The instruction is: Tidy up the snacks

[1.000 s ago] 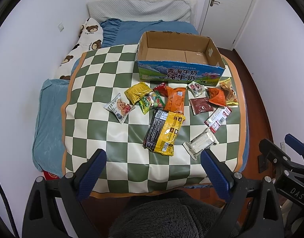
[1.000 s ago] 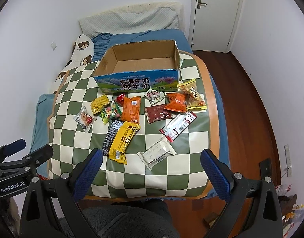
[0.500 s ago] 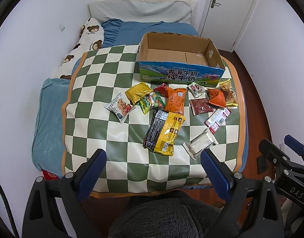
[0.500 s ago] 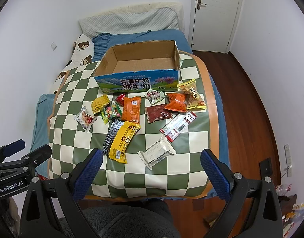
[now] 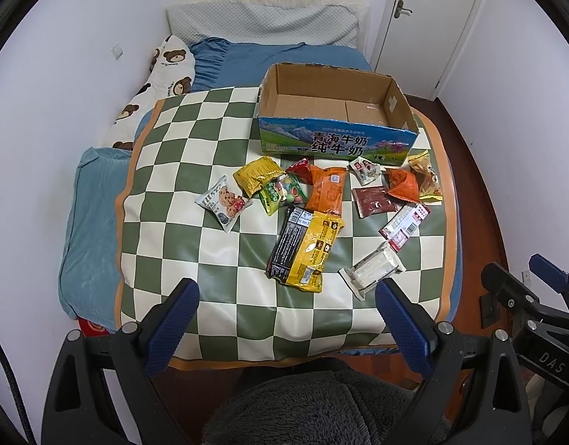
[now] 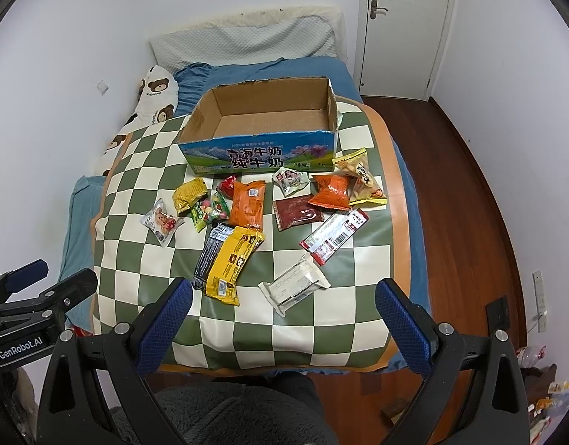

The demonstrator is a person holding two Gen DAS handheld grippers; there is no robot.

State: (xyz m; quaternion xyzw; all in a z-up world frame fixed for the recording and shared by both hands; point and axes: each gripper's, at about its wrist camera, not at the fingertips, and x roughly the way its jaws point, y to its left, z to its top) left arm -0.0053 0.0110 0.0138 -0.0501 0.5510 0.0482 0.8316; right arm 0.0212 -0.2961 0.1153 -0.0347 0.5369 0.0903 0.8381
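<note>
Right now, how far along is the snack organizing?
Nothing looks done yet: the box is empty. Nothing is in hand: the left gripper and the right gripper are both open, held back from the mat. Everything is left: all the snacks lie loose on the mat in front of the box, from the cookie packet to the white packet nearest the grippers.

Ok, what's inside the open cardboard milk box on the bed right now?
Nothing that shows: the open cardboard milk box has only its bare brown floor visible. Its near wall hides the strip of floor just behind it.
</note>
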